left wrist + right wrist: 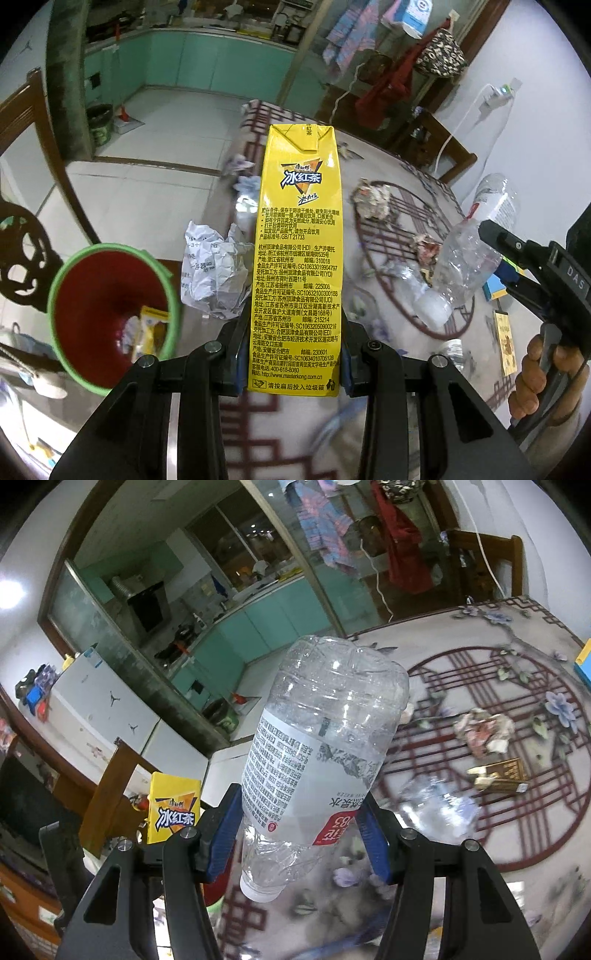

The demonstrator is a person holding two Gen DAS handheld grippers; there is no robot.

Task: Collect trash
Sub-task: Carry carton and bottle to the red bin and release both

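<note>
Standing clamped between the left gripper's (293, 363) blue pads is a tall yellow iced-tea carton (297, 258), over the patterned tablecloth (388, 221), beside the green-rimmed red bin (110, 317). The right gripper (299, 834) is grasping a clear plastic water bottle (317, 760), cap downward.

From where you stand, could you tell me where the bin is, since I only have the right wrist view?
Observer: The bin, green-rimmed and red inside, sits at the table's left edge, left of the carton in the left gripper.
Operator: Is anything in it already?
Observer: Yes, a yellow wrapper lies at the bottom.
Operator: Any trash near it on the table?
Observer: Crumpled paper lies between bin and carton.
</note>
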